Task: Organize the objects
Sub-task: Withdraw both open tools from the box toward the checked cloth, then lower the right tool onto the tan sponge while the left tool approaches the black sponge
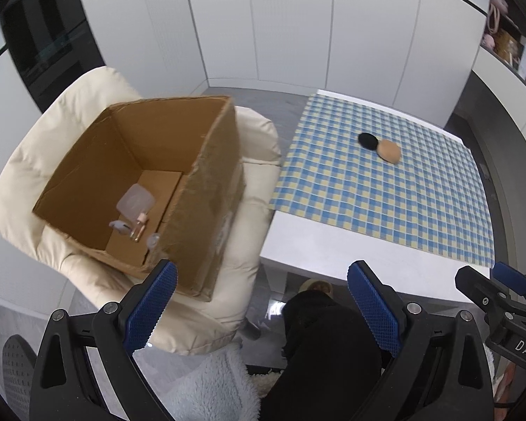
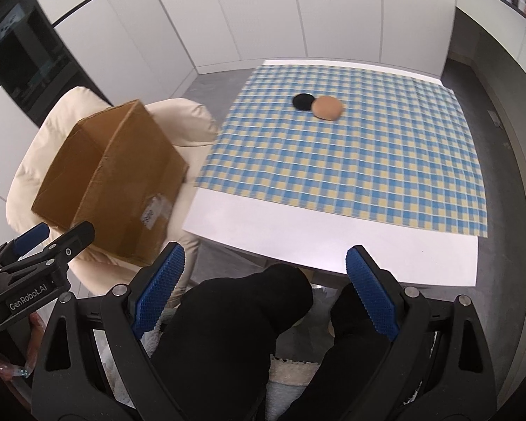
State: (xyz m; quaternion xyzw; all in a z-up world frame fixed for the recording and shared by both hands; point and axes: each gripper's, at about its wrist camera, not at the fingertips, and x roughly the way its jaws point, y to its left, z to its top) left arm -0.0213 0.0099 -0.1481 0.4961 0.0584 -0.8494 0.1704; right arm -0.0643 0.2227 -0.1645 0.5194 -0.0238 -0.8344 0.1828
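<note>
Open-topped brown cardboard box (image 1: 136, 189) sat on the seat of a cream padded chair (image 1: 35, 147), drawn up just left of the white surface (image 2: 333, 242). Judged placement: box kept beside the surface, its mouth upward, so items could be dropped in from above with a short carry.

Box contents, seen from the left wrist view: a translucent plastic container (image 1: 135, 203), a small clear bottle with a pink cap (image 1: 139, 226), and one or two small greyish items too blurred to name. All lay on the box floor toward its near corner.

Blue-and-yellow checked cloth (image 2: 368, 161) covered the far part of the surface. On it, well toward the far side, lay a black round pad (image 2: 303, 101) and a tan round pad (image 2: 328, 108), touching, the tan one overlapping the black one's right edge. Judged to be the remaining items to sort.

Left gripper (image 1: 261, 303) hovered near the box's near corner, fingers spread wide, nothing between them. Right gripper (image 2: 264, 287) hung over the near edge of the surface, above the person's dark-clothed knees (image 2: 249, 315), fingers likewise apart and empty. Judgement: the pads lay well away from both, so a reach to the far side was called for.
</note>
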